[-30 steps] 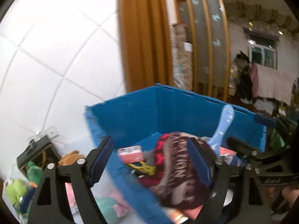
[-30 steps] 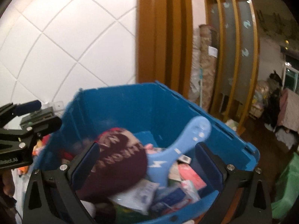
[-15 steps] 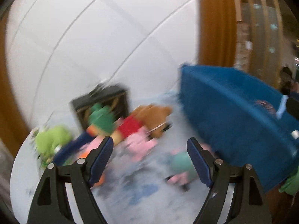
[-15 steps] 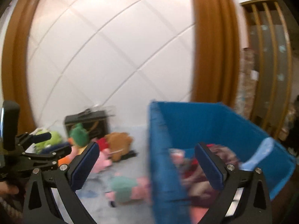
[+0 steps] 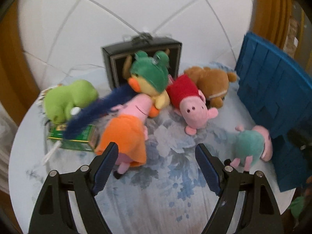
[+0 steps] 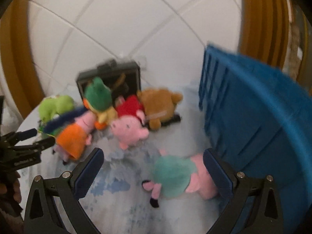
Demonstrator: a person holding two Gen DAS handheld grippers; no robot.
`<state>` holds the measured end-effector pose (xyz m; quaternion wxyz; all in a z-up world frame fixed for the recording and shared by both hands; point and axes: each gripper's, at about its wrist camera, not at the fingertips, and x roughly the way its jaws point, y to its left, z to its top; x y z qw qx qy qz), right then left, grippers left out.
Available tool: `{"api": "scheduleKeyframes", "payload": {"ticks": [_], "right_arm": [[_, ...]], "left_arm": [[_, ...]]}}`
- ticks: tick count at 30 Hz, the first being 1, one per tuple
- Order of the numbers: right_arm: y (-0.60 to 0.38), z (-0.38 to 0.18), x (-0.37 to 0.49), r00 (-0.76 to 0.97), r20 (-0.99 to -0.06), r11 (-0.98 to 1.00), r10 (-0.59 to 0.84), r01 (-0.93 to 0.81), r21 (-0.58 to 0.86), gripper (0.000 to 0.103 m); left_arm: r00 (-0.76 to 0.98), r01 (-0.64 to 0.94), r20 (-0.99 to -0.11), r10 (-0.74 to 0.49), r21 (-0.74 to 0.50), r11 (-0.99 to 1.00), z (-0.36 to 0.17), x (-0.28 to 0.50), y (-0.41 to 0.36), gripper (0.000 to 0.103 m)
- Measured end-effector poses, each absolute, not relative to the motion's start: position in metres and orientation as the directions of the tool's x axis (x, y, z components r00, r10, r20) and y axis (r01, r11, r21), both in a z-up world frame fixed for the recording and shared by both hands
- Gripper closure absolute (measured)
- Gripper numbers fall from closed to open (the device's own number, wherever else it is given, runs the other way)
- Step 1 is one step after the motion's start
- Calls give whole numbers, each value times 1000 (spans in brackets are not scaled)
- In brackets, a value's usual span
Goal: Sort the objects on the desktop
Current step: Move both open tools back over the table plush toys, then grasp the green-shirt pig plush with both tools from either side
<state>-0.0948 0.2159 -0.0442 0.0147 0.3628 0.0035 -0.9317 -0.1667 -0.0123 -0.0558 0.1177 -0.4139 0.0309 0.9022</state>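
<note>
Several plush toys lie on a round table with a blue-flowered cloth (image 5: 156, 198). My left gripper (image 5: 157, 156) hangs open and empty above the cloth, its left finger just beside a pig in an orange dress (image 5: 126, 134). A pig in a red dress (image 5: 189, 105) lies beyond it. My right gripper (image 6: 153, 154) is open too. A teal-dressed pig (image 6: 173, 175) lies on the cloth between its fingers, close to the right one, with no pad pressing on it. The left gripper (image 6: 39, 136) shows at that view's left edge.
A tall blue crate (image 5: 273, 97) stands at the table's right edge. Further back are a brown bear (image 5: 210, 85), a duck in a green frog hat (image 5: 152, 74), a light green plush (image 5: 66, 99), a green box (image 5: 78, 138) and a black case (image 5: 115, 58) against the white tiled wall.
Both views have swung left and down, away from the filled inside of the blue crate to the plush toys on the table. Both grippers have stayed open and empty.
</note>
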Motion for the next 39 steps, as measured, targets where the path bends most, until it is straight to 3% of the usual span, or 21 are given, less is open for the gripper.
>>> {"api": "scheduleKeyframes", "payload": {"ticks": [7,10,14,18,19,22,27,30,33,39], "right_arm": [[244,-148,-127,-568,-823,-976,25,-190,102,1],[256,-181,-138,-504,-863,-955,30,-270,125,14],[267,-208,-156,-472,-880,-936,57,-332,117,14],[247,-197,-163,-478,-873,-954,96,-294,55,39],[239,-190,-163,-498,-864,-958,72,-274,78,48],[219,-180,-167,-538,-842,-962,-48,-202,184,63],[195,-175,-170,-553,-815,-953,-172,-118,280,60],[211,-160,-146,-573,-808,-955,-133,-145,260,50],[225,-149,-124,-596,-800,-962,-69,-173,211,32],[258,-163,-87,-574,-819,-950,-3,-253,181,14]], "left_arm": [[-515,-349,-833,201,-10,-937,-117,-208,12,22],[-469,-379,-859,207,-15,-925,-138,-222,14,22],[-445,-402,-868,220,-26,-915,-150,-235,12,22],[-441,-412,-862,251,-55,-910,-153,-238,7,22],[-443,-413,-860,253,-55,-909,-153,-238,7,22],[-445,-411,-859,253,-55,-910,-151,-237,7,22],[-447,-437,-852,273,-58,-898,-143,-228,23,22],[-440,-498,-835,330,-79,-864,-137,-217,44,22],[-413,-577,-827,382,-86,-812,-135,-208,75,22],[-340,-764,-834,434,-24,-645,-142,-192,136,22]]}}
